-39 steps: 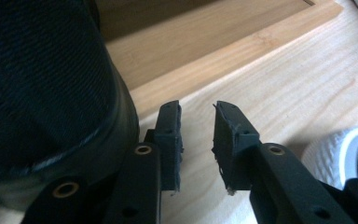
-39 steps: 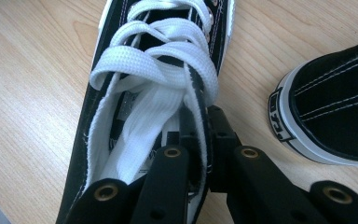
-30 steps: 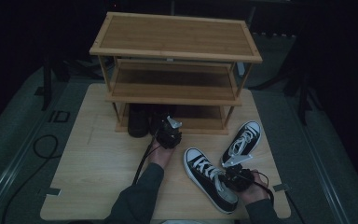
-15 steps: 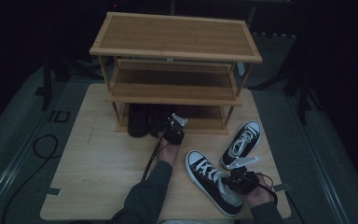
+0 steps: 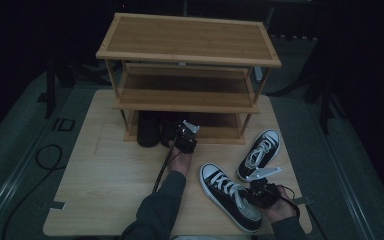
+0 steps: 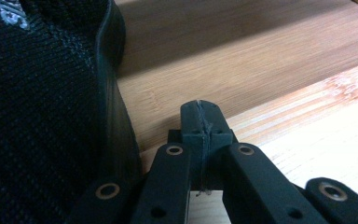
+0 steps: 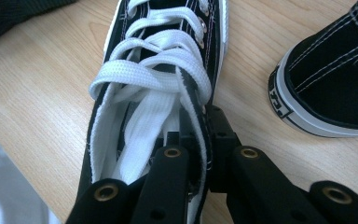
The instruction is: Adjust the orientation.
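Sneakers lie on the wooden table [image 5: 105, 200] in front of a three-level wooden shoe rack [image 5: 190, 55]. The near sneaker [image 5: 230, 197], black with white laces and a white toe cap, lies near the right front edge of the table with its toe pointing toward the rack. The right gripper [image 5: 260, 192] grips this sneaker at its collar: in the right gripper view one jaw sits inside the shoe against the white lining and the other jaw presses on the outside of the black canvas wall, so the jaws are closed on the side of the shoe. The second sneaker [image 5: 260, 152] lies just beside, a little farther back and to the right, apart from the gripper.

The left gripper [image 5: 184, 136] is at the front edge of the lowest shelf of the rack. Its jaws are pressed together with nothing between them, as the left gripper view shows. Just beside it, a pair of black knit shoes [image 5: 152, 131] stands on the lowest shelf, and the nearer shoe's dark sole is close to the closed jaws.
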Motion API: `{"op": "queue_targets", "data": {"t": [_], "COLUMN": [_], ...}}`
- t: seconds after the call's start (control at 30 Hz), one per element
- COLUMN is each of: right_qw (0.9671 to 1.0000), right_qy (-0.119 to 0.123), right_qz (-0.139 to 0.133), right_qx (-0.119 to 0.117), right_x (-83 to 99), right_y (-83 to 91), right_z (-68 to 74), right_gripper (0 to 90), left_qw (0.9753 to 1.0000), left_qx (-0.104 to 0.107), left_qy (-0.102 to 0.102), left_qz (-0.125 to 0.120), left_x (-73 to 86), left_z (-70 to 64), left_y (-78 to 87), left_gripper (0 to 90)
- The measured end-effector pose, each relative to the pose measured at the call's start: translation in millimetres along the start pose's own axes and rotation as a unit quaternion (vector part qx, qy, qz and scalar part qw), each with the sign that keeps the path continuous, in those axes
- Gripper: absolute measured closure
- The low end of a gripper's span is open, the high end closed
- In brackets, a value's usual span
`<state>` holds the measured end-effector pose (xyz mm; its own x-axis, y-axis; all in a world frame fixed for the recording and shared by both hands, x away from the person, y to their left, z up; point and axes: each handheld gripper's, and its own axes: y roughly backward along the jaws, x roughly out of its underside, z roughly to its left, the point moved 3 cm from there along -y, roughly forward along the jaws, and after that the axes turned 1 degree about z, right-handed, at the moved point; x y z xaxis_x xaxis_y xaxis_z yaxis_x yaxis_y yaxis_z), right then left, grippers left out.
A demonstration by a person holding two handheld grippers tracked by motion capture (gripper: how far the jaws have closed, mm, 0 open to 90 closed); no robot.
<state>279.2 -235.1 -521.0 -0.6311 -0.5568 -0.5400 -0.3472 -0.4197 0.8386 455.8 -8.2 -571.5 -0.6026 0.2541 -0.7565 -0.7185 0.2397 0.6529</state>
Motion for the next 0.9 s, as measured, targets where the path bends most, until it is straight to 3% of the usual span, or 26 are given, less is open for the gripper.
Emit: {"op": "queue_targets", "data": {"t": [0.23, 0.9], "right_qw": [0.9999, 0.9991], "right_qy": [-0.002, 0.0], "right_qz": [-0.009, -0.041], "right_qx": [-0.006, 0.007], "right_x": [-2.0, -13.9], "right_y": [8.8, 45.6], "right_z": [-1.6, -15.6], "right_gripper": [88.1, 88.0], "left_qw": [1.0, 0.9999], "left_qx": [-0.005, -0.002], "left_qy": [0.001, -0.005], "left_qz": [-0.005, -0.01], "left_x": [-0.4, 1.3], "left_z": [1.9, 2.0], "left_y": [-2.0, -1.7], "left_gripper": [89.8, 89.7]}}
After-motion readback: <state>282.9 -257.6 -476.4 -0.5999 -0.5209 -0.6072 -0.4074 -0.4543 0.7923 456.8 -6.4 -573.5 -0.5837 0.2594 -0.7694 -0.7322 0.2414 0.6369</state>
